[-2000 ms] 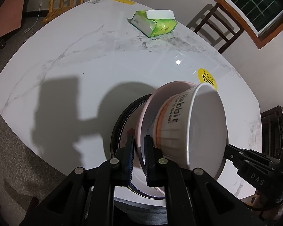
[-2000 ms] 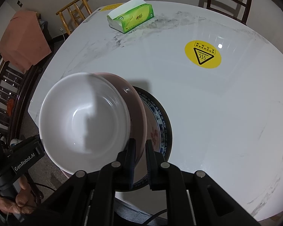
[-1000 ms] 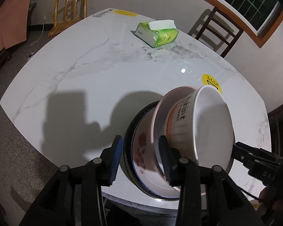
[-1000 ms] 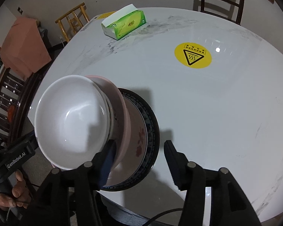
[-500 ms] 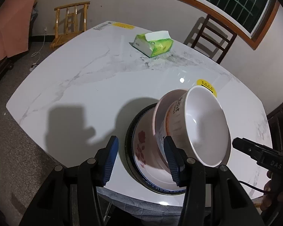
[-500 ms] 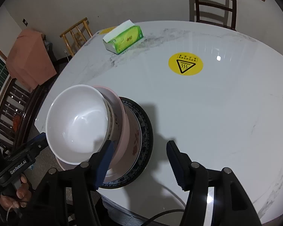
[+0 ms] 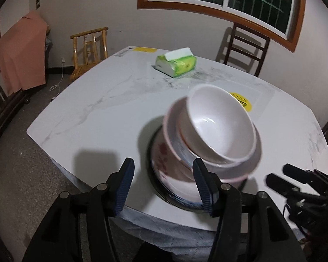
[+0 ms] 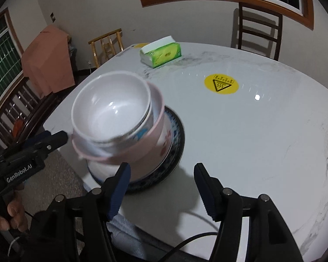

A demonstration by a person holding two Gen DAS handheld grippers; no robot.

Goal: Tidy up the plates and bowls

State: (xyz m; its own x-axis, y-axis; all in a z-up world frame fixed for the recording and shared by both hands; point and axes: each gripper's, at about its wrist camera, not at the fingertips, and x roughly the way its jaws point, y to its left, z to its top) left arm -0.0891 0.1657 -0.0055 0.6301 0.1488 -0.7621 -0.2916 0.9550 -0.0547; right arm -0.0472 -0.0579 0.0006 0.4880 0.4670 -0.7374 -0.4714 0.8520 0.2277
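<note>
Motion blur smears the bowls stacked near the table's front edge, their sides' print is unreadable, and they hide most of the plate.

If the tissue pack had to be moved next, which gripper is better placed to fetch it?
Probably neither clearly. Both the left gripper and right gripper stand open with nothing between the jaws, at the table's near edge, and the tissue pack lies far across. The right has a slightly clearer line, since the stacked bowls sit off its side.

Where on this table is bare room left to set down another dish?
Most of the marble table is bare: the stretch between the stacked bowls and the yellow warning sticker, and everything right of it. In the left view, the side left of the stack is bare too. Crowded only at the near edge, and by the tissue pack.
</note>
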